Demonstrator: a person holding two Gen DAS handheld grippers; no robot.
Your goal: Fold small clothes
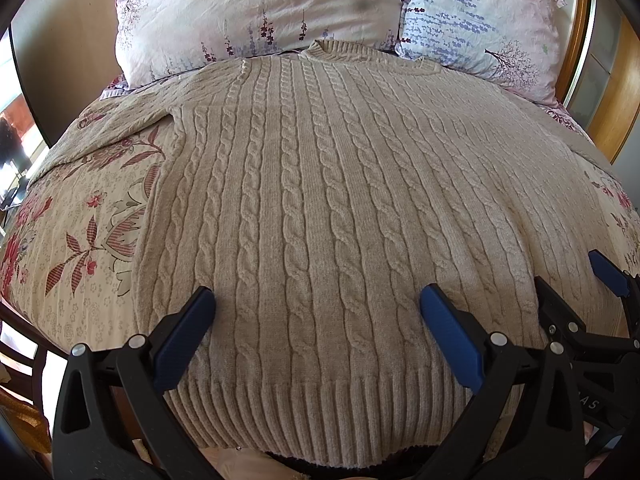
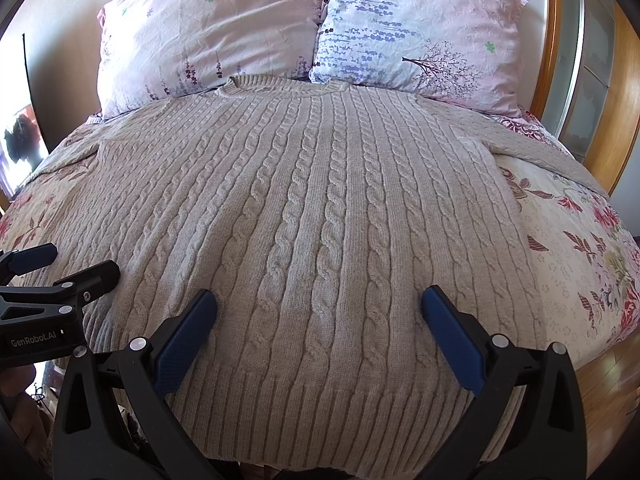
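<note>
A beige cable-knit sweater [image 1: 320, 184] lies flat and spread out on the bed, collar toward the pillows, ribbed hem nearest me; it also shows in the right wrist view [image 2: 312, 208]. Both sleeves stretch out sideways. My left gripper [image 1: 316, 300] is open and empty, hovering over the hem area. My right gripper [image 2: 318, 304] is open and empty, over the hem a little further right. The right gripper shows at the right edge of the left wrist view [image 1: 576, 276]; the left gripper shows at the left edge of the right wrist view [image 2: 60, 264].
The sweater rests on a floral bedspread [image 1: 80, 216]. Two floral pillows [image 1: 256, 12] [image 2: 416, 28] lean at the head of the bed. A wooden frame and wardrobe [image 2: 600, 80] stand on the right. A chair back [image 1: 24, 344] is at the lower left.
</note>
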